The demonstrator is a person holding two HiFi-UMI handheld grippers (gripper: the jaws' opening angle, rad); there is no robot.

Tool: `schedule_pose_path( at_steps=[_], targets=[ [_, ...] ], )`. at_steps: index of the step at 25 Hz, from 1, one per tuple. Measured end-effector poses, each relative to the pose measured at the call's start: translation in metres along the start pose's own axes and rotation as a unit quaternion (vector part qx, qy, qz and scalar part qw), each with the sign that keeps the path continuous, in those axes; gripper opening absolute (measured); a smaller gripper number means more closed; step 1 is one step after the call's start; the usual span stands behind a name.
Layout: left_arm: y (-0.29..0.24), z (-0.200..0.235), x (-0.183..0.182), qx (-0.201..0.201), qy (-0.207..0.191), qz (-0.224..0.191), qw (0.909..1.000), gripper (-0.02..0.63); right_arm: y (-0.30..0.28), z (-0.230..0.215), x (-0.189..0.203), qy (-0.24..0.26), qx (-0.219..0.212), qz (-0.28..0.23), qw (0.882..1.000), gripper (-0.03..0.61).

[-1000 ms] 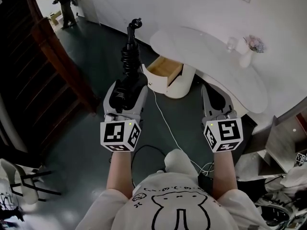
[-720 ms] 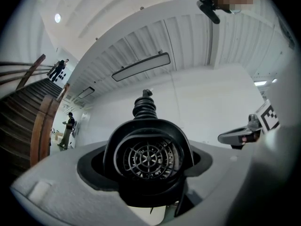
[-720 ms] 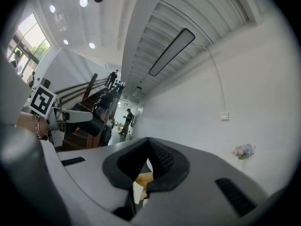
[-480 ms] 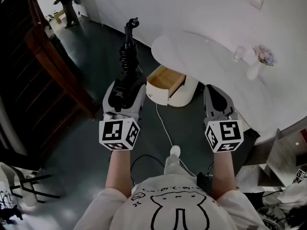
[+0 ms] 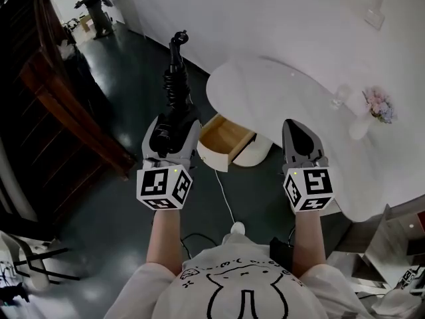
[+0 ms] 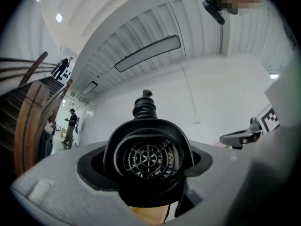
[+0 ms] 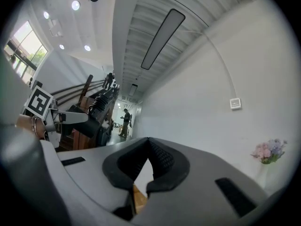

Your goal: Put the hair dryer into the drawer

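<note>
Head view: the left gripper (image 5: 171, 130) grips the black hair dryer (image 5: 174, 88) by its body, with the handle pointing ahead. The dryer is held to the left of the open drawer (image 5: 224, 137) under the white table (image 5: 279, 85). The right gripper (image 5: 297, 135) is empty.

Left gripper view: the dryer's round grille fills the space between the jaws.

Right gripper view: the jaws are closed at the tips, with nothing between them.

No words, brands or numbers can be read anywhere — nothing legible.
</note>
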State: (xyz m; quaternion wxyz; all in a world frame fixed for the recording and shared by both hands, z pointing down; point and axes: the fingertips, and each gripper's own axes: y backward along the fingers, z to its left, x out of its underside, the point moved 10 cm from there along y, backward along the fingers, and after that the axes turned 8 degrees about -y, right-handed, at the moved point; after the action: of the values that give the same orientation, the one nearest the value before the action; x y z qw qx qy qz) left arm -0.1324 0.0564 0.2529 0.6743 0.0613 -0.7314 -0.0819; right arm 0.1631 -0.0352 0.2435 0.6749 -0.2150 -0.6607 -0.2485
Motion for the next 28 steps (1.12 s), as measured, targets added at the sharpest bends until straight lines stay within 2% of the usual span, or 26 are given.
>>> schedule_pose_path(
  at_steps=[8, 12, 20, 28],
  targets=[
    [-0.088, -0.01, 0.042, -0.021, 0.013, 0.029, 0.9993, 0.356, -0.071, -0.065, 0.024, -0.002, -0.016, 0.024, 1.0, 0.002],
    [-0.115, -0.012, 0.066, -0.028, 0.025, 0.05, 0.998, 0.356, -0.098, -0.082, 0.039, -0.005, -0.023, 0.038, 0.999, 0.002],
    [-0.132, 0.001, 0.108, -0.037, 0.04, 0.111, 0.9924, 0.356, -0.131, -0.08, 0.073, -0.024, -0.038, 0.079, 0.996, 0.002],
    [-0.152, 0.035, 0.155, -0.033, 0.074, 0.188, 0.9787, 0.356, -0.168, -0.062, 0.103, -0.046, -0.024, 0.122, 0.991, 0.002]
  ],
)
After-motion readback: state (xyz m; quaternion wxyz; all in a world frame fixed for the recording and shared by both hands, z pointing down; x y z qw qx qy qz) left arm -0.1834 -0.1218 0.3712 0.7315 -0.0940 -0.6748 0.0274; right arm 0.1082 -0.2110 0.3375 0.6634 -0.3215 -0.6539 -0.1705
